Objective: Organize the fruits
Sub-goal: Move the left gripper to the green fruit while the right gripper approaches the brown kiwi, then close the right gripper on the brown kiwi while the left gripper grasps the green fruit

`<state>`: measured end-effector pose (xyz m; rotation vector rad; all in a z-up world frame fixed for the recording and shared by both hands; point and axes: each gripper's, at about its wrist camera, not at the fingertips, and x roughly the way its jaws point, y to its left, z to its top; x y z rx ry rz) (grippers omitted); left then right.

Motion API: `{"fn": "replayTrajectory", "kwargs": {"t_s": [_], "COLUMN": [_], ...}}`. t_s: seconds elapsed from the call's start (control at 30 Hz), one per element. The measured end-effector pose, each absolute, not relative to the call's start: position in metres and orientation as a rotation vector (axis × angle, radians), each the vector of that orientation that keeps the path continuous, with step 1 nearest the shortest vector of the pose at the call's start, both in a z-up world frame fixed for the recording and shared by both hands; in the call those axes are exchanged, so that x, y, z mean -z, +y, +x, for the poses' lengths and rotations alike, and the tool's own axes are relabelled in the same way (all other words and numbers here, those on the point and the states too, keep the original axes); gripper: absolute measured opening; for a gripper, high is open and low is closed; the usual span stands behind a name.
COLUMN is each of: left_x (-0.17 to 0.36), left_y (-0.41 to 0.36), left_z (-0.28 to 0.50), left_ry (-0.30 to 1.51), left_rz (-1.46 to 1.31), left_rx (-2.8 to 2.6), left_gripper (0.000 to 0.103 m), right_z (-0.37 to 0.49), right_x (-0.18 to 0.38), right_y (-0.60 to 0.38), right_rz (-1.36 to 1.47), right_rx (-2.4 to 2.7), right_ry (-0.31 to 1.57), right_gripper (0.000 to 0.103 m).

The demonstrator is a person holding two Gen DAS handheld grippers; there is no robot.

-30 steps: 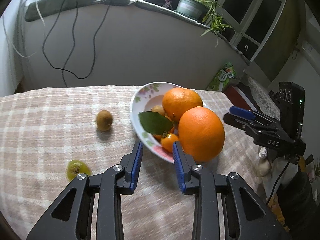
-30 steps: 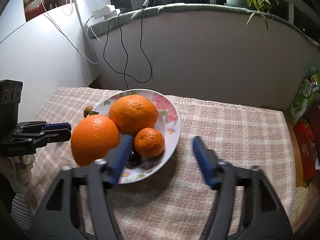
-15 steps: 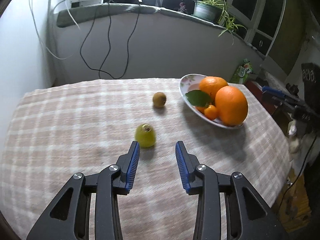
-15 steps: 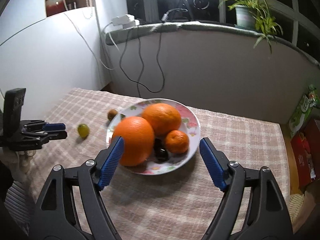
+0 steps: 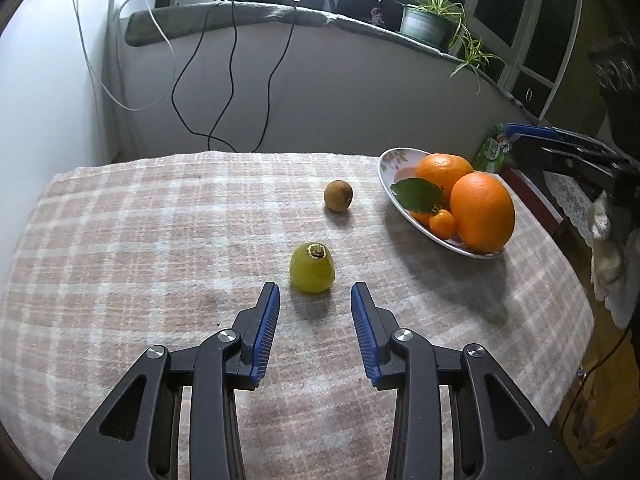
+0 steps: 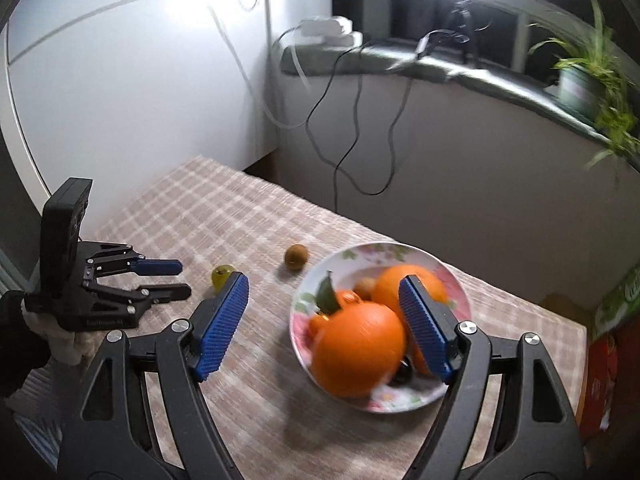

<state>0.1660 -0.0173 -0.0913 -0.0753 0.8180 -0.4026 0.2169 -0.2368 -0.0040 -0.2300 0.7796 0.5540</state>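
On the checked cloth of the desk, the flowered plate holds the oranges, while a brown fruit and a green fruit lie loose. The left claw gapes empty just short of the green fruit: advance low, straddle it, close gently. The right claw hangs wide, empty, above the plate.

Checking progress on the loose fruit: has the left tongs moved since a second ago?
Yes. The left tongs pulled away from the plate, which now sits far right, and now points at the green fruit on the tablecloth, open.
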Motion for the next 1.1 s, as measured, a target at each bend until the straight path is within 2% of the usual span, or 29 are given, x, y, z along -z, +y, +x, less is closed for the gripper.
{"fn": "replayTrajectory", "kwargs": {"t_s": [0.13,0.27,0.37,0.5,1.1], "left_x": [0.094,0.096,0.099,0.102,0.103], "left_y": [-0.020,-0.022,-0.022,-0.023,-0.026], "left_z": [0.170,0.174,0.177,0.181,0.197], "left_ry": [0.814,0.811,0.813,0.816,0.835], "left_rz": [-0.066,-0.067,-0.079,-0.077,-0.091], "left_rx": [0.401,0.405,0.413,0.417,0.448], "left_gripper": [0.036,0.036,0.036,0.036,0.036], "right_z": [0.249,0.276,0.292,0.305,0.326], "right_x": [0.015,0.027,0.038,0.053,0.091], "right_y": [-0.211,-0.189,-0.172,-0.155,-0.123], "right_rz": [-0.187,-0.147,-0.172,-0.219,-0.350], "right_rx": [-0.592,-0.610,-0.593,-0.575,-0.514], "right_ry": [0.888,0.994,1.052,1.112,1.192], "right_gripper": [0.077,0.059,0.058,0.045,0.044]}}
